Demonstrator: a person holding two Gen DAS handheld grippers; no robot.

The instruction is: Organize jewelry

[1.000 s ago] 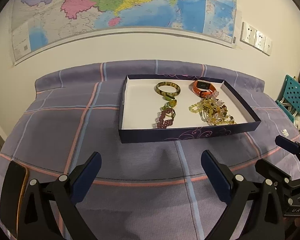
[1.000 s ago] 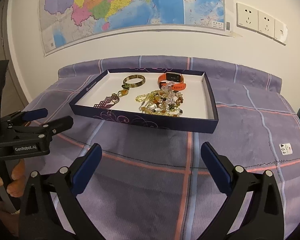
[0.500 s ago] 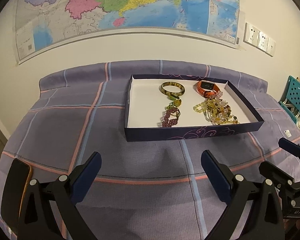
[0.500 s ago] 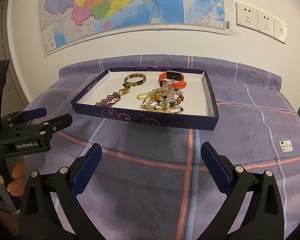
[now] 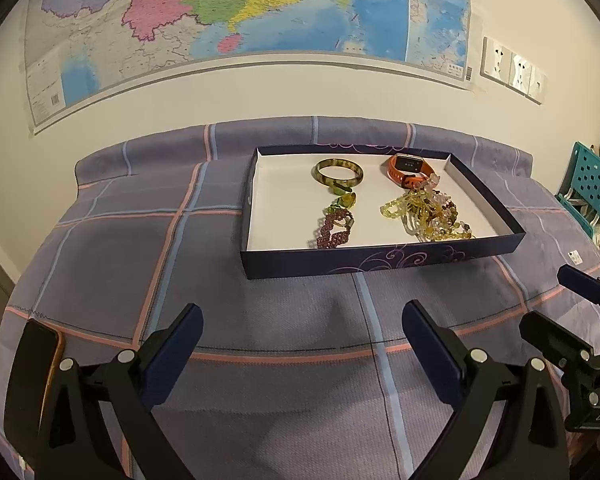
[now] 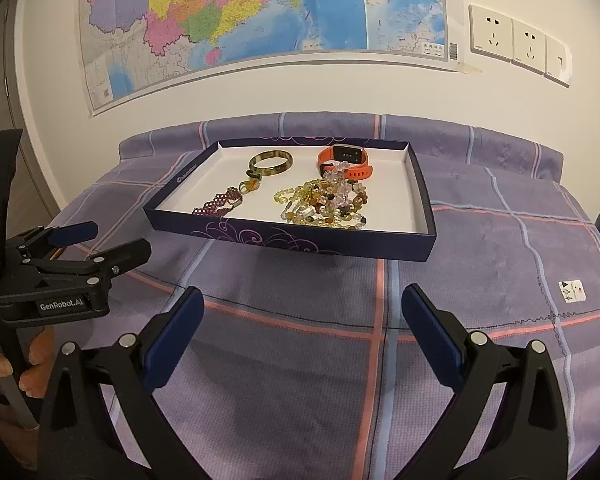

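A dark blue tray with a white floor sits on the purple checked cloth. In it lie a green-brown bangle, an orange watch, a maroon beaded bracelet and a heap of yellow beads. My left gripper is open and empty in front of the tray; it also shows in the right wrist view. My right gripper is open and empty, seen too in the left wrist view.
A dark phone lies on the cloth at the near left. A teal perforated basket stands at the right of the table. A wall map and sockets are behind. A small label lies on the cloth at right.
Both cameras have drifted slightly; the tray sits a little further right in the left wrist view. Both grippers stay open and empty.
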